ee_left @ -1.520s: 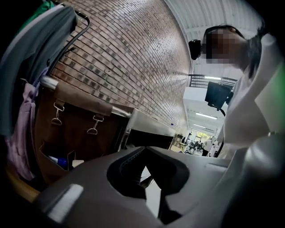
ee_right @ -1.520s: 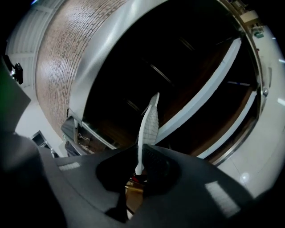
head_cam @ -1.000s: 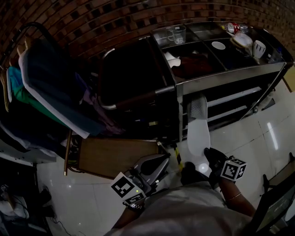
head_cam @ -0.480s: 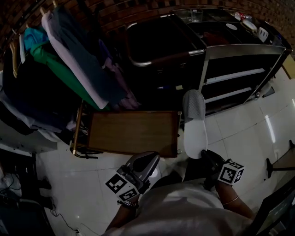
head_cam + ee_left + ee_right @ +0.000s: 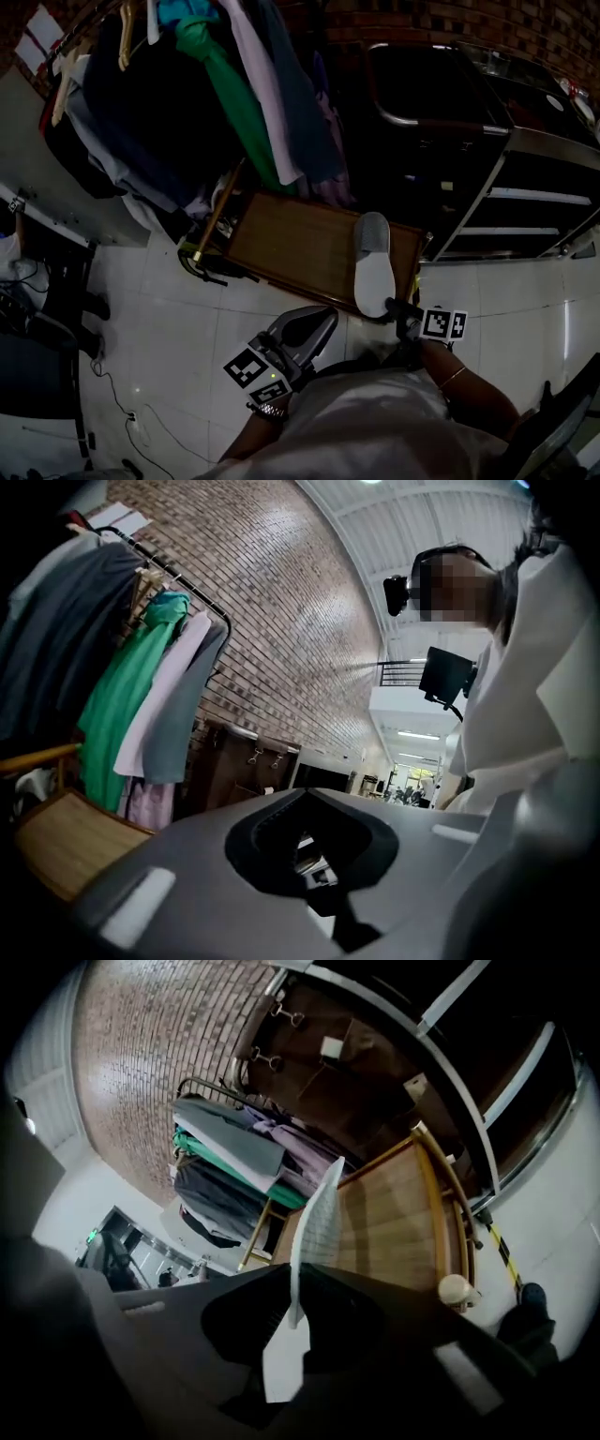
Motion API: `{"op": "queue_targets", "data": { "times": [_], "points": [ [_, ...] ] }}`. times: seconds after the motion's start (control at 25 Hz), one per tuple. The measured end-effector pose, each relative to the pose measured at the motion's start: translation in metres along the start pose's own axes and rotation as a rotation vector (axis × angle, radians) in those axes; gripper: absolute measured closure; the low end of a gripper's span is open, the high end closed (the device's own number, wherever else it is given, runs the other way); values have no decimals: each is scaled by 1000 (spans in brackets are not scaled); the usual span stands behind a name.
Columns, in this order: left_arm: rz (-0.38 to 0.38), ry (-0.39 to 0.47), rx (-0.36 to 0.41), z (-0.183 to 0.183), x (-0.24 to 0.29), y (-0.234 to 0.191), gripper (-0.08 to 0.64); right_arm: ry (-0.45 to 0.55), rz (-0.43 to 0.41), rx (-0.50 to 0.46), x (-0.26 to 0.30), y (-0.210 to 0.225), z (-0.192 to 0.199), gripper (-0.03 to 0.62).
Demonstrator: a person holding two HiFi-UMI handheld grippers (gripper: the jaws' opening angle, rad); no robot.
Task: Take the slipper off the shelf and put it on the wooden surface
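Note:
The slipper [image 5: 372, 267], white with a grey mesh toe, hangs over the right end of the low wooden surface [image 5: 300, 246], toe pointing away from me. My right gripper [image 5: 389, 307] is shut on its heel end. In the right gripper view the slipper [image 5: 317, 1227] stands edge-on between the jaws of my right gripper [image 5: 293, 1288], above the wooden surface [image 5: 394, 1213]. Whether it touches the wood I cannot tell. My left gripper [image 5: 319, 323] hovers over the floor tiles nearer me, jaws together and holding nothing. The left gripper [image 5: 304, 794] points past a corner of the wooden surface [image 5: 56, 841].
A rack of hanging clothes [image 5: 234, 103] crowds the far side of the wooden surface. The metal shelf unit [image 5: 525, 178] stands to the right, a dark trolley [image 5: 431, 94] behind. Cables [image 5: 112, 394] trail over the white tiles at left, beside a desk edge [image 5: 47, 234].
My right gripper has carried the slipper away from the shelf and leftward, from over the floor tiles to above the wooden surface. The left gripper has stayed low and shut.

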State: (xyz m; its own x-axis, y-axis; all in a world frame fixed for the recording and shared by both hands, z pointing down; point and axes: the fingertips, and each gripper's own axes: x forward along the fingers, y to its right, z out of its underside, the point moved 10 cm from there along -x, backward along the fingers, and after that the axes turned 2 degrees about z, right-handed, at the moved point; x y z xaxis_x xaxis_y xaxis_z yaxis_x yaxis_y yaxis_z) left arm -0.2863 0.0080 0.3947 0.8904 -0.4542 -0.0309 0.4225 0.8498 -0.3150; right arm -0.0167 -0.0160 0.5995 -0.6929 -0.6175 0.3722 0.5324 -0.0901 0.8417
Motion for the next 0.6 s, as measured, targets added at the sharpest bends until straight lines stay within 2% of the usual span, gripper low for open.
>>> {"op": "queue_targets", "data": {
  "times": [0.16, 0.32, 0.36, 0.44, 0.6],
  "points": [
    [-70, 8, -6, 3, -20, 1, 561, -12, 0, -2, 48, 10, -2, 565],
    [-106, 8, -16, 6, -35, 5, 561, -26, 70, 95, 64, 29, 0, 558],
    [-114, 13, -19, 6, -38, 4, 561, -30, 97, 100, 66, 31, -1, 532],
    [-125, 25, -30, 9, -42, 1, 561, -25, 160, 74, 69, 32, -3, 407],
    [-112, 22, -72, 16, -42, 3, 561, 2, 235, 56, 57, 23, -1, 322]
  ]
}}
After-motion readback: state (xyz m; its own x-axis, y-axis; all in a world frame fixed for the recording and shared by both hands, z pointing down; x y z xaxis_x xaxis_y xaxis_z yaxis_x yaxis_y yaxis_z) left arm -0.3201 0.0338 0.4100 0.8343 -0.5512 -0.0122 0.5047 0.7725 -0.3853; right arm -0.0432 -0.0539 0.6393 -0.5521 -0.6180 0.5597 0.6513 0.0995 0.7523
